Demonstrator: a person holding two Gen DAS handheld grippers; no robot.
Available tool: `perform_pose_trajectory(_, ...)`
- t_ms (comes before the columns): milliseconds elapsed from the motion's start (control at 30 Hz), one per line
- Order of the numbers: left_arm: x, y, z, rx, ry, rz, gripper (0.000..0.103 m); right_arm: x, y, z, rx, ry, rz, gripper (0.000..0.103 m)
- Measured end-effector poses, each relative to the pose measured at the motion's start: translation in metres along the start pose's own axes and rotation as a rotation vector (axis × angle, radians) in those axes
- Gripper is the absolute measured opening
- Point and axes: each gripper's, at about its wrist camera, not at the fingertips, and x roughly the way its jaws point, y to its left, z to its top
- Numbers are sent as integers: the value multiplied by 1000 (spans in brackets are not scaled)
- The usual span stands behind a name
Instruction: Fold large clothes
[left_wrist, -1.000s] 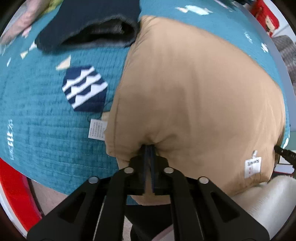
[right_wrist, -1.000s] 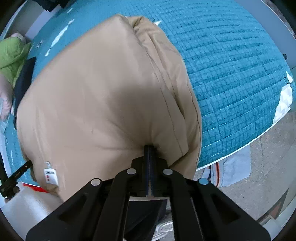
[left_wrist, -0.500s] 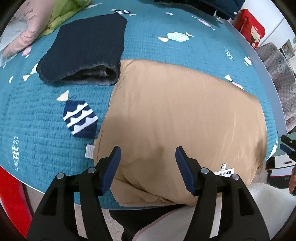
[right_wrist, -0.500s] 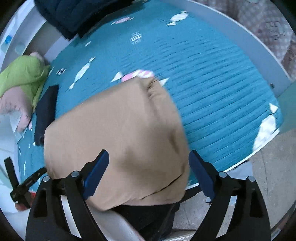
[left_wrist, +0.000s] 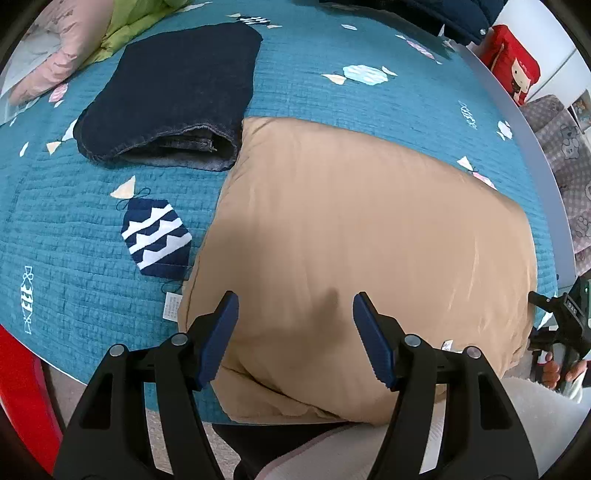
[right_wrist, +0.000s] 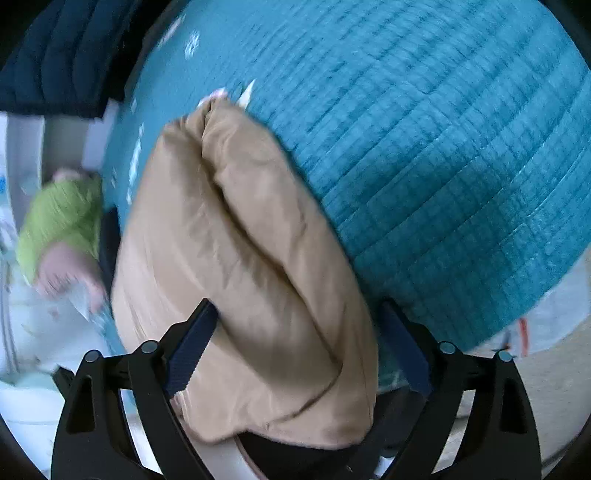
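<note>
**Left wrist view: both grippers stand open over the folded tan garment**

Left wrist view first: the left gripper (left_wrist: 295, 325) has its blue-padded jaws spread wide, nothing between them, poised above the near edge of the tan padded garment (left_wrist: 354, 236). That garment lies as a thick folded rectangle on the teal quilted bedspread (left_wrist: 74, 236), its near edge overhanging the bed's edge toward the person. A small white label (left_wrist: 447, 345) shows at that near edge, just beside the right-hand finger (left_wrist: 373, 343). The wide stance suggests the fabric is free and the tool is placed to take the near hem or to press the fold flat.

From the right wrist view, blurred by motion, the right gripper (right_wrist: 295, 354) is likewise spread wide. The garment's right-hand layered end (right_wrist: 258, 258) bulges up between its fingers, but whether they touch it cannot be told. Being puffy, the garment will likely spring open unless squeezed or smoothed.

Further out, a folded dark denim piece (left_wrist: 173, 96) lies touching the tan garment's far left corner, probably a finished item set aside. A navy-and-white patch (left_wrist: 157, 236) is part of the bedspread's pattern. Green and pink bedding (left_wrist: 66, 48) sits at the far left, and a red bag (left_wrist: 511, 68) lies beyond the bed.
</note>
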Motion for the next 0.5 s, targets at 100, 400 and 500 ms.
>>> perform_pose_trajectory(100,3,1,1,-9,3,8,66,-6,-13,0,83,-7,114,89)
perform_pose_trajectory(400,4,-8,7,13,-22,26,66,16,-8,-8,154,26,271,50)
perform_pose_trajectory(500,5,-19,13,44,-30,40,66,5,19,-14,56,-25,192,34)
